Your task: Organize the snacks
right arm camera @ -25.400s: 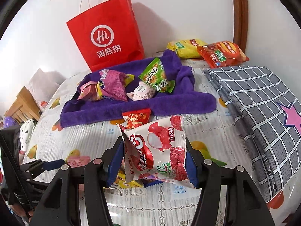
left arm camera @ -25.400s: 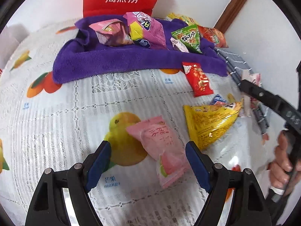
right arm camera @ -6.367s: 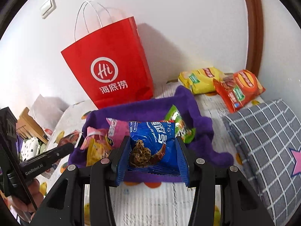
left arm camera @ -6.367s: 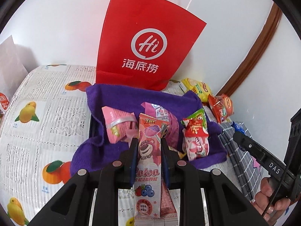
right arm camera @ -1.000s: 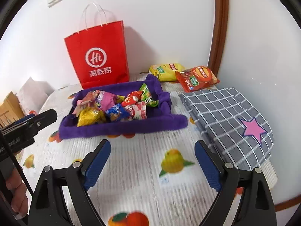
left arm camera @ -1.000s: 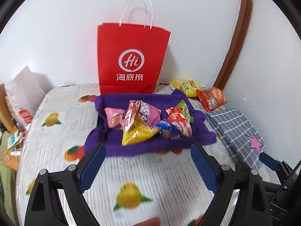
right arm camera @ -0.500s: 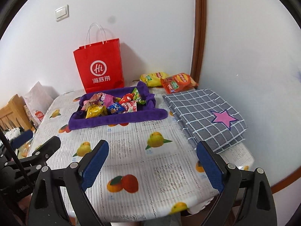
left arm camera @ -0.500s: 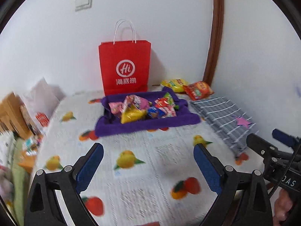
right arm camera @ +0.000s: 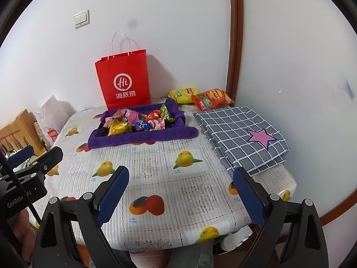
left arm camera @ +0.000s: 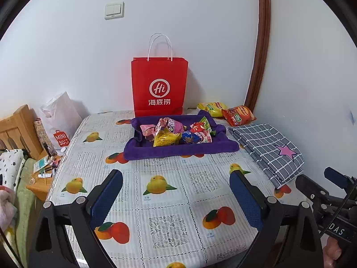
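On the table (left arm camera: 169, 201), the purple tray (left arm camera: 178, 149) lies crosswise.

Snack packets (right arm camera: 136, 122) fill the purple towel tray (right arm camera: 142, 137); right claw (right arm camera: 180, 192) gapes empty.

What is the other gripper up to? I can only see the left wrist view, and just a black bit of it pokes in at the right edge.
Observer: The right gripper is open. Its blue pads are wide apart, with nothing between them, above the fruit-print tablecloth.
Operator: Where does the table end? My picture cuts it off.
Observer: The right wrist view shows the cloth's lace front edge hanging over the near side of the table.
Operator: And who holds my gripper?
Observer: A hand grips the left gripper from below. Its side carries white lettering starting "GenRob".
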`<state>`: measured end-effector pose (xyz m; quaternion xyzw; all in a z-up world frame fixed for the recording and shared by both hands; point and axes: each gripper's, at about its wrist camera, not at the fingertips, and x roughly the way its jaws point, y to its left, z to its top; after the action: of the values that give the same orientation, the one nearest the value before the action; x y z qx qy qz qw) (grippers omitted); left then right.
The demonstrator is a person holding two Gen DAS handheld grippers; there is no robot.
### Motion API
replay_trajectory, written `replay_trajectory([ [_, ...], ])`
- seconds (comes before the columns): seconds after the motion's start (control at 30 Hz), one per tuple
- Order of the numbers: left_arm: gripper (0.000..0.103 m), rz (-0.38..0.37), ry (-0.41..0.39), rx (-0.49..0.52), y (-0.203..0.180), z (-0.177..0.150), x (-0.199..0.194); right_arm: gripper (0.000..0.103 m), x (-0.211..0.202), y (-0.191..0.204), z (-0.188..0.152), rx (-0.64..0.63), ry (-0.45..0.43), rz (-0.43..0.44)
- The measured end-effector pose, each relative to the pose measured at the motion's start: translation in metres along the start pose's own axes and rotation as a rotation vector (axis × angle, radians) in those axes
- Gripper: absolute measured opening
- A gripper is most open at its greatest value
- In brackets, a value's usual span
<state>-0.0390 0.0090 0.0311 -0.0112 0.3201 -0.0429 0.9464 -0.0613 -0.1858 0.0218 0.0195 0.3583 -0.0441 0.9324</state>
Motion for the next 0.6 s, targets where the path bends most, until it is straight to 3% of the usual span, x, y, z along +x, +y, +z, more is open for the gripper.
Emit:
replay_trajectory([
  [0.6, 0.097, 0.008, 0.017, 0.009, -0.0047, -0.004, -0.0003, 0.094, 0.0023, -0.0009, -0.0085, 0.016, 0.012, 0.02],
])
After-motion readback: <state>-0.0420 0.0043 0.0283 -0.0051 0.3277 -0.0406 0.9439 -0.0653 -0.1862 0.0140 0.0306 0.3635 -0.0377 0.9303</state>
